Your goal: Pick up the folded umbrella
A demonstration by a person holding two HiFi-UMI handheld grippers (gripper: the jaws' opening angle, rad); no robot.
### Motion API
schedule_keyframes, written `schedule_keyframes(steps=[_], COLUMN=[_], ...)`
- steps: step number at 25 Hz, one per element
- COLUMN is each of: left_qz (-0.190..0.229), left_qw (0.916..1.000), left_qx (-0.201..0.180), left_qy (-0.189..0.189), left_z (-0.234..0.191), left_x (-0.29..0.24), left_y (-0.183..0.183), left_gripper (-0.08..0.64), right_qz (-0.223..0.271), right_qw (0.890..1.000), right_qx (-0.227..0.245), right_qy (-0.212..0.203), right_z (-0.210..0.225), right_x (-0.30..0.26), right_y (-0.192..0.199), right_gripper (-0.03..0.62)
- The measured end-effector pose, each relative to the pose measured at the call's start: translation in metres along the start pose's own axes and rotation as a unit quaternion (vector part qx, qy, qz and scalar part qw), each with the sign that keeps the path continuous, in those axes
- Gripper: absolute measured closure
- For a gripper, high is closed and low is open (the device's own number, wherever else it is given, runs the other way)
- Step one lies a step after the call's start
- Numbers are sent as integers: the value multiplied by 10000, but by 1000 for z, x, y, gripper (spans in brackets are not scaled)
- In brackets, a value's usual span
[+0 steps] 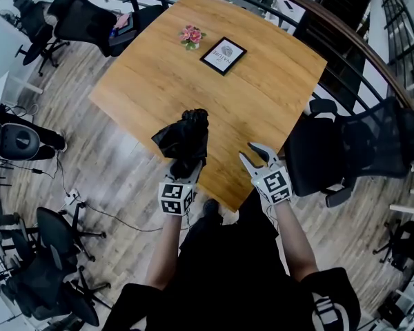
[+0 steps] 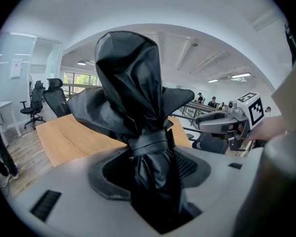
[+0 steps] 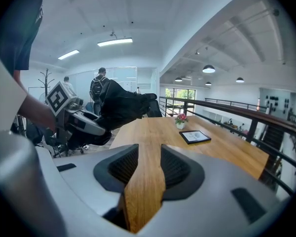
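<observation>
The folded black umbrella [image 1: 184, 136] is held up over the near left part of the wooden table [image 1: 262, 88]. My left gripper [image 1: 186, 165] is shut on its lower end. In the left gripper view the umbrella [image 2: 138, 98] rises upright between the jaws, its strap wrapped around it just above the left gripper [image 2: 153, 168]. My right gripper [image 1: 252, 154] hovers over the table's near edge to the right, apart from the umbrella. In the right gripper view the right gripper [image 3: 143, 169] is open with only tabletop showing between its jaws; the umbrella [image 3: 123, 105] is off to the left.
A small pot of pink flowers [image 1: 190, 36] and a framed picture [image 1: 223, 54] sit at the table's far side. Black office chairs stand at the far left [image 1: 90, 23] and close on the right [image 1: 352, 150]. A railing [image 1: 372, 54] runs behind the table.
</observation>
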State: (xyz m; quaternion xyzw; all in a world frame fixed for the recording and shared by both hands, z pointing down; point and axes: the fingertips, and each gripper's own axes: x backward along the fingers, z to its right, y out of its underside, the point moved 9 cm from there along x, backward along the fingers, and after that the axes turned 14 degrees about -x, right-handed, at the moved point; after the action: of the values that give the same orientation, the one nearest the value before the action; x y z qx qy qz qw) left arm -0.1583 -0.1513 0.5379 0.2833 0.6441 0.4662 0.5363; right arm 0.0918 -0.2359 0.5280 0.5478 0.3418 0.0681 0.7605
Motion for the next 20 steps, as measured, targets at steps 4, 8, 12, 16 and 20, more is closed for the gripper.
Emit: schedule_keyframes(steps=[4, 8, 12, 16, 20], left_qz=[26, 50, 72, 91, 101], left_qw=[10000, 10000, 10000, 9999, 9999], left_qx=[-3, -21, -17, -20, -28], left_qy=[-12, -32, -51, -63, -63], left_z=[-1, -1, -3, -2, -2], left_x=[2, 3, 4, 3, 5], left_y=[-2, -1, -4, -7, -8], left_gripper=[299, 299, 299, 299, 299], right_qz=[54, 50, 27, 5, 37], right_qw=[10000, 10000, 10000, 10000, 10000], right_qx=[-13, -12, 1, 31, 28], right_qy=[-3, -2, 1, 22, 36], right_z=[-2, -2, -2, 2, 1], right_x=[-1, -3, -3, -3, -2], right_y=[-4, -2, -4, -5, -7], right_gripper=[448, 448, 448, 448, 448])
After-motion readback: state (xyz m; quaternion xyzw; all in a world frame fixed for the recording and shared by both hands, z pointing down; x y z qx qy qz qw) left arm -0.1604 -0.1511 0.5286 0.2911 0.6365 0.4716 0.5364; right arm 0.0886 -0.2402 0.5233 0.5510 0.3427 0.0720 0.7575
